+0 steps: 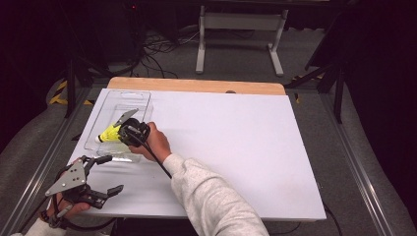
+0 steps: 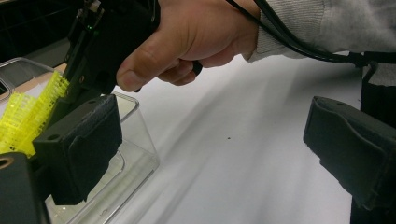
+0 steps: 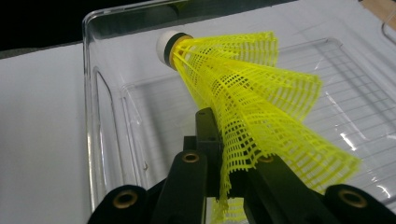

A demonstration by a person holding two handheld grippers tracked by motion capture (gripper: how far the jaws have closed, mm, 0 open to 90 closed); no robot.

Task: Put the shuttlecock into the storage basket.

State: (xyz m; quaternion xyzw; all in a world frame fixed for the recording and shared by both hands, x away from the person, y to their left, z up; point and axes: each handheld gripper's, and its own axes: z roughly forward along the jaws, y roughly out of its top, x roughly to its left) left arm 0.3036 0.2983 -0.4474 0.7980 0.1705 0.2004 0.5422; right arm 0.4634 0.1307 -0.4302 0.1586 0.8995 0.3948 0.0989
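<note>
The yellow mesh plastic shuttlecock (image 3: 243,88) is pinched by its skirt in the right gripper (image 3: 233,179) over the clear plastic tray (image 3: 91,116). The thin skirt could be crushed or slip loose. The left gripper (image 1: 101,174), spread and empty, is held near.

The white surface (image 1: 231,147) lies bare to the right of the clear tray (image 1: 142,98), giving wide passage there. The tray's upright walls hem its inside on all sides; entry is from above. The right tongs (image 1: 129,132) with the yellow shuttlecock (image 1: 110,133) occupy the tray's near end; the left tongs (image 1: 105,174) stand near the front-left corner.
</note>
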